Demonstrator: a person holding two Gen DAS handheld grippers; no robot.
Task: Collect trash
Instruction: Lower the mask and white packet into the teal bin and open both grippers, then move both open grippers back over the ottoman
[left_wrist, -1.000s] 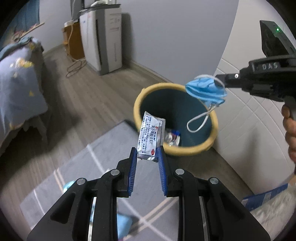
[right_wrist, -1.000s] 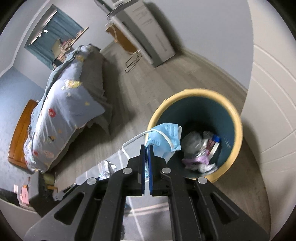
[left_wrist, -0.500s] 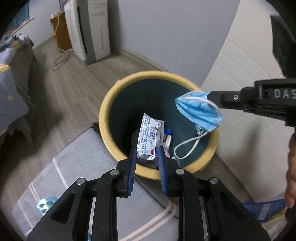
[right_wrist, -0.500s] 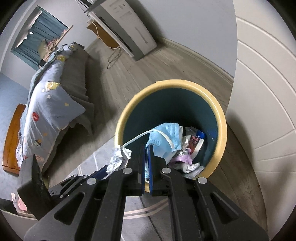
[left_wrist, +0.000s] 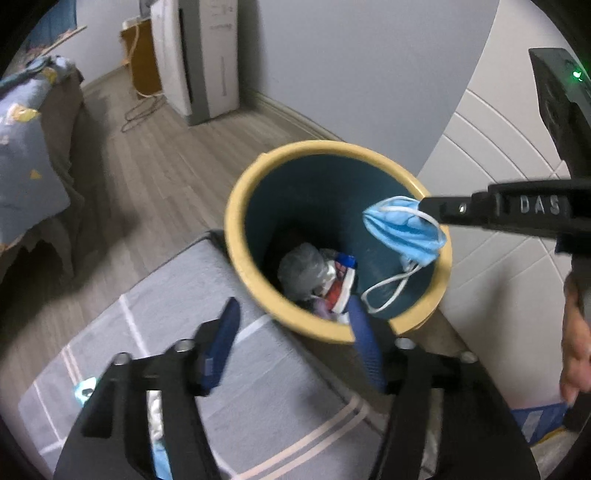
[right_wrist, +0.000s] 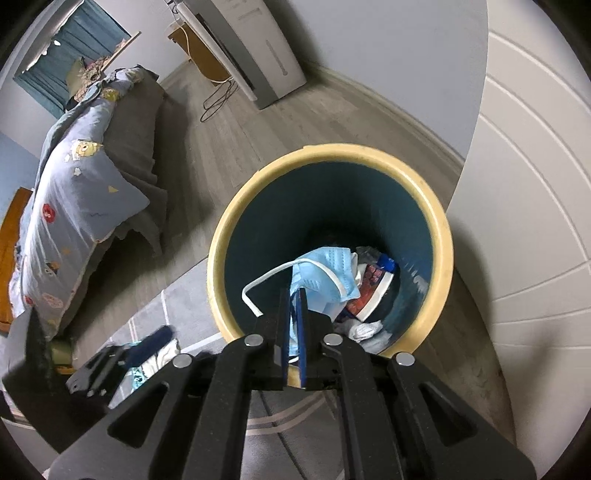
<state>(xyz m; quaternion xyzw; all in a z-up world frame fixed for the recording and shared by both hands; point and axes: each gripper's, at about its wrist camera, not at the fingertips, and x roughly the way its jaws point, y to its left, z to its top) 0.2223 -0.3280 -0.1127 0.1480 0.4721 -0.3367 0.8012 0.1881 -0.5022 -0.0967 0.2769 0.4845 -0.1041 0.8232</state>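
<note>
A round bin with a yellow rim (left_wrist: 236, 229) (right_wrist: 218, 254) and dark teal inside stands on the floor and holds several bits of trash. My left gripper (left_wrist: 293, 308) hangs just over its near rim, its jaws opening with nothing between them. A silvery packet (left_wrist: 303, 269) lies blurred among the trash below. My right gripper (right_wrist: 294, 295) (left_wrist: 424, 206) reaches over the bin from the right. Its jaws are starting to open, and the blue face mask (right_wrist: 325, 269) (left_wrist: 402, 232) still hangs from its tips, ear loops dangling inside the bin.
A grey striped rug (left_wrist: 166, 295) lies before the bin, with a small teal scrap (left_wrist: 85, 391) on it. A bed (right_wrist: 74, 184) stands to the left, a white appliance (left_wrist: 199, 55) at the back wall and a white panelled surface (left_wrist: 498, 166) to the right. A person's hand (left_wrist: 572, 350) holds the right gripper.
The left jaws have spread wide and the packet they held has dropped into the bin. Both grippers have sunk toward the bin. The mask now hangs lower inside it.
</note>
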